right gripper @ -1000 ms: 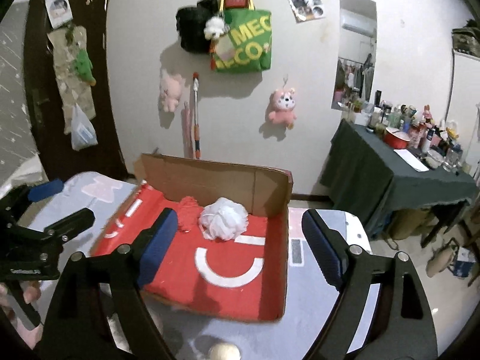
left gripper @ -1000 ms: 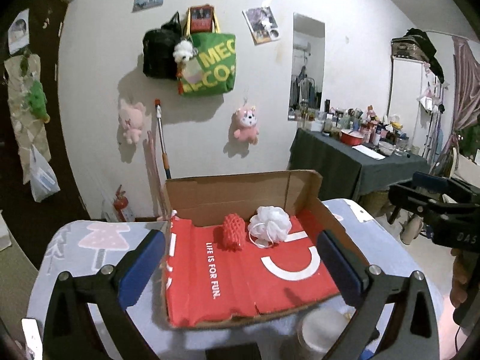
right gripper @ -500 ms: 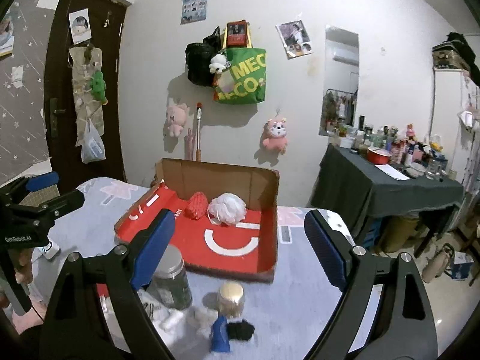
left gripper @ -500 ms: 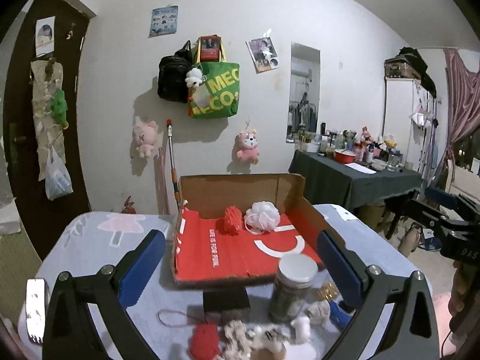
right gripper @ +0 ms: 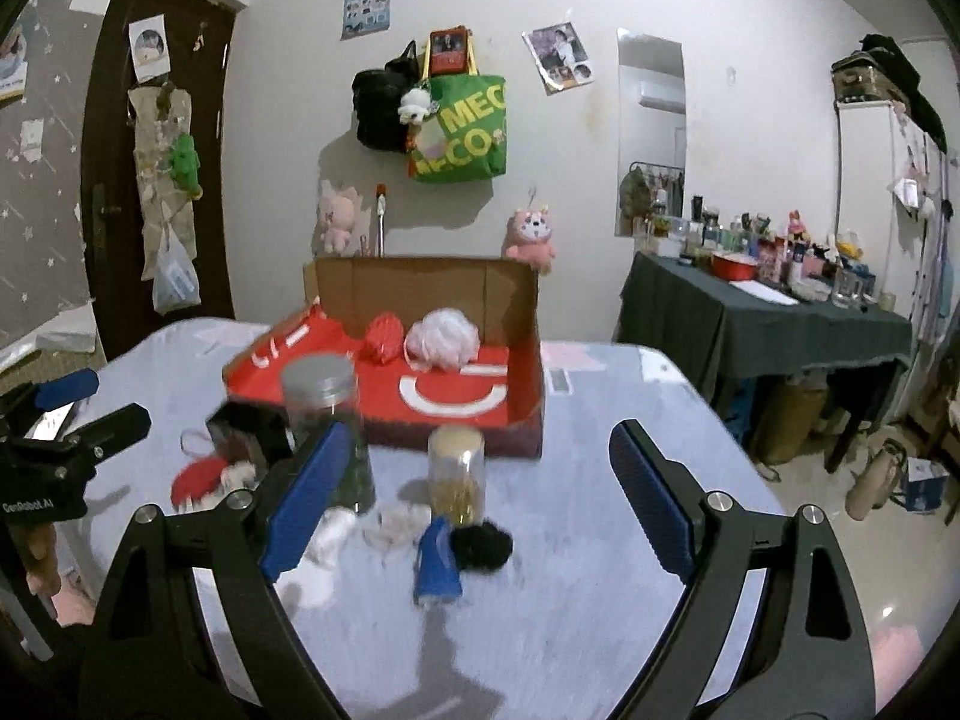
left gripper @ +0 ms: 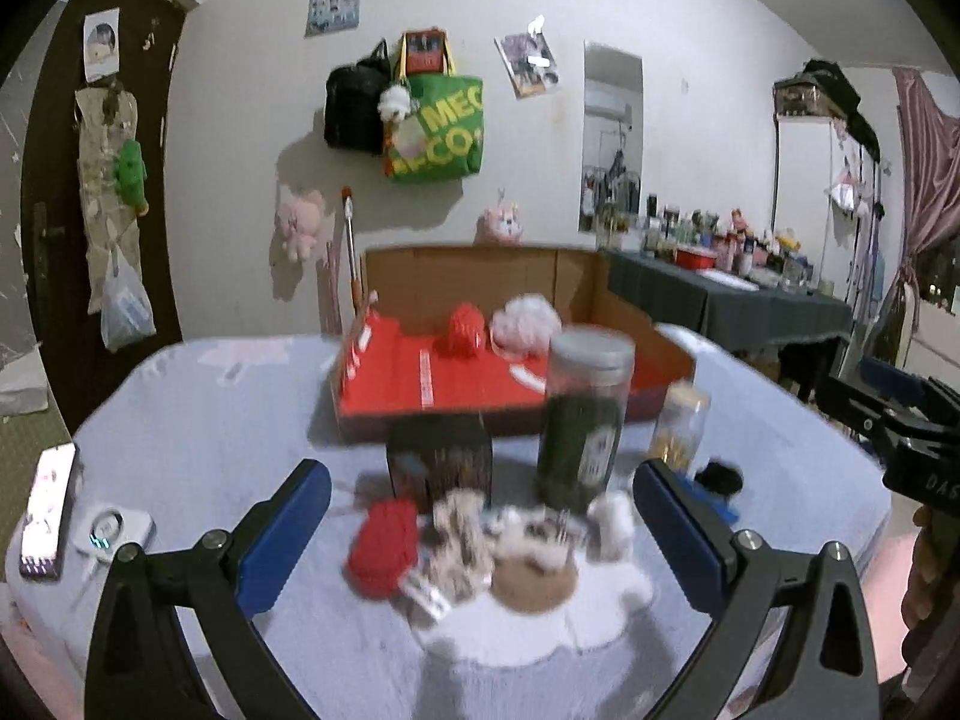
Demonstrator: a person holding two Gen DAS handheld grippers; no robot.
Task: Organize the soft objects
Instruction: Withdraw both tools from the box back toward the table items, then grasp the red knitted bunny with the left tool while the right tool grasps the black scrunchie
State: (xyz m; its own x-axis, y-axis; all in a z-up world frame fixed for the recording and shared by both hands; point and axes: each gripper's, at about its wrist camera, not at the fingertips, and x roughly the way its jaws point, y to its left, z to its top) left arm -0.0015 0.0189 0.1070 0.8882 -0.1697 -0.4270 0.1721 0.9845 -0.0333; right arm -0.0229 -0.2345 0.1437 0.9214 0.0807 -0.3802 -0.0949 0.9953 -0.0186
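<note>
A cardboard box with a red lining lies open on the table and holds a red spiky ball and a white mesh puff. In front of it lies a blurred pile of small things: a red knitted piece, white fluffy bits, a black fluffy puff and a blue item. My left gripper is open and empty above the pile. My right gripper is open and empty.
A tall dark jar with a grey lid, a small jar with yellow contents and a dark box stand among the pile. A phone lies at the table's left edge. A cluttered dark side table stands at right.
Both grippers have pulled back from the box, so the jars and the pile in front of it have come into view. Both stay open and empty.
</note>
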